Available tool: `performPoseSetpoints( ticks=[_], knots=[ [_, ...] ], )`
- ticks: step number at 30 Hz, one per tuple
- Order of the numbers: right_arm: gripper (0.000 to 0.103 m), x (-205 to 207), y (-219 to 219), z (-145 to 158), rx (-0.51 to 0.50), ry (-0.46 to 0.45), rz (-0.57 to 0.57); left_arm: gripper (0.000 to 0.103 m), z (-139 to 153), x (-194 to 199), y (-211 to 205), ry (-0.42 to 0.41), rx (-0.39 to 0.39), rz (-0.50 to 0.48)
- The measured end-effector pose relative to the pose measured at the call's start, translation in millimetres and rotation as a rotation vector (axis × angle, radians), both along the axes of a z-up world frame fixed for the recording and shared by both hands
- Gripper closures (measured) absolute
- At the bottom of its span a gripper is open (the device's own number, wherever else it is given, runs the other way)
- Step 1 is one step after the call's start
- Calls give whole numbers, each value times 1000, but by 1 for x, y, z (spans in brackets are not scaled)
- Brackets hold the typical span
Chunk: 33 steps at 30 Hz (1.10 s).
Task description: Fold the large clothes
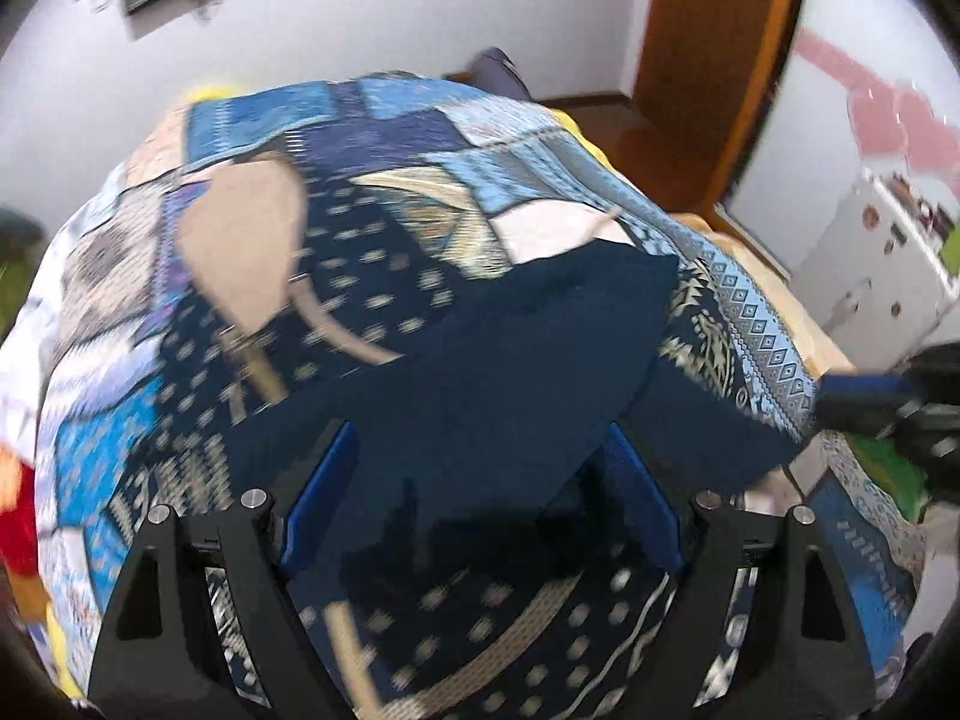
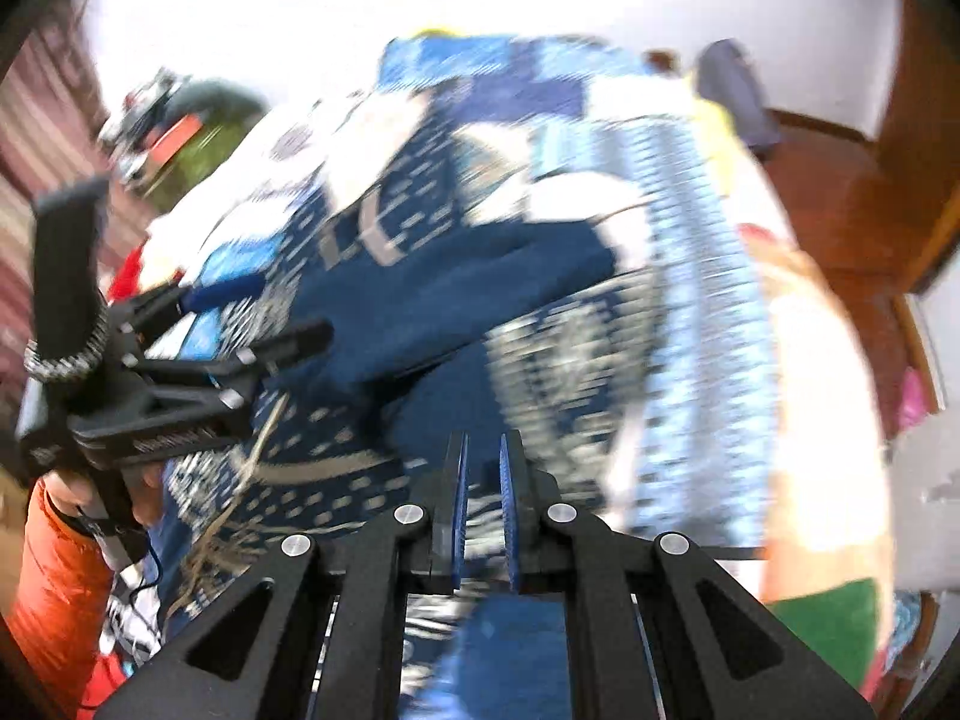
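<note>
A large blue patchwork cloth (image 1: 420, 240) with beige and white patterns lies spread over a bed, with a dark navy folded part (image 1: 510, 360) near its middle. My left gripper (image 1: 480, 450) is open, its blue pads wide apart just above the navy fold. My right gripper (image 2: 483, 468) has its blue pads close together with a narrow gap; nothing is clearly between them. The cloth (image 2: 480, 276) fills the blurred right wrist view. The left gripper also shows in the right wrist view (image 2: 258, 330). The right gripper shows at the left wrist view's right edge (image 1: 840, 402).
A wooden door frame (image 1: 714, 60) and wooden floor (image 2: 840, 198) lie beyond the bed. A white cabinet (image 1: 888, 252) stands at the right. Green cloth (image 2: 834, 624) and red items (image 1: 18, 528) lie at the bed's sides. An orange sleeve (image 2: 54, 588) holds the left gripper.
</note>
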State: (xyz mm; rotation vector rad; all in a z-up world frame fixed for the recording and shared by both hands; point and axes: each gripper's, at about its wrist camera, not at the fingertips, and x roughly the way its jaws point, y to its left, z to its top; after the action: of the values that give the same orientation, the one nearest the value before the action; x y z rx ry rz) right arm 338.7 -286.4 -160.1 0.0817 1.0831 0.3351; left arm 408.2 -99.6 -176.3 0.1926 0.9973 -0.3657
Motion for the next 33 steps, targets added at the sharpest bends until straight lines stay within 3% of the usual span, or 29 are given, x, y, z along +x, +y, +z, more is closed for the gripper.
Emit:
performPoseSetpoints(
  ticks=[5, 9, 11, 14, 15, 16, 17, 22, 26, 29, 33],
  knots=[
    [97, 2, -47, 1, -81, -43, -100, 19, -36, 28, -51, 67, 77, -69],
    [97, 9, -70, -17, -76, -6, -126, 19, -60, 44, -74, 126, 90, -101],
    [97, 10, -72, -26, -70, 9, -131, 25, -67, 48, -82, 107, 112, -104],
    [97, 16, -71, -40, -52, 35, -126, 56, -61, 53, -81, 78, 103, -83],
    [97, 17, -69, -43, -49, 36, -121, 75, -55, 53, -79, 62, 99, -72],
    [97, 18, -67, -44, -50, 33, -113, 91, -47, 54, -74, 48, 90, -64],
    [97, 21, -64, -44, -53, 30, -106, 95, -37, 53, -68, 23, 79, -51],
    [97, 34, -42, -30, -71, -28, -65, 97, 26, 51, -11, -120, 1, 52],
    [97, 44, -11, -9, -103, -108, -9, 97, 70, 50, 50, -228, -12, 161],
    [97, 55, 10, -12, -135, -115, 30, 98, 81, 48, 95, -265, 1, 234],
    [97, 81, 32, -58, -263, 3, 21, 98, 64, 40, 149, -250, 29, 327]
  ],
)
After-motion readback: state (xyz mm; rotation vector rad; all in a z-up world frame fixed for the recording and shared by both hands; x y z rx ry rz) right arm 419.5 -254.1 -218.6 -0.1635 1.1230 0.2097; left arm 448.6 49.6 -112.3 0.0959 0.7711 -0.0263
